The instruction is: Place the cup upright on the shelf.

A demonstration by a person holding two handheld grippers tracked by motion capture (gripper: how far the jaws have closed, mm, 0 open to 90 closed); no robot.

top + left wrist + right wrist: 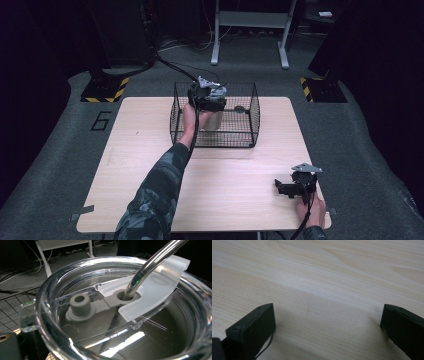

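we see the tumbler (214,120) upright inside the wire basket (252,115), its metal straw (150,265) leaning through the clear lid (155,287). our left gripper (205,95) sits over it, grip unclear; our right gripper (328,322) rests agape on the table (240,170).

Grey carpet floor (60,135), dark surroundings, grey metal stand (250,22) behind.

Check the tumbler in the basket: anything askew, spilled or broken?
Nothing stands out. The tumbler stands upright inside the wire basket, the left gripper at its top. Its clear lid sits level, the metal straw leans through the grey seal. No spill on the table. The right gripper rests open on bare wood.
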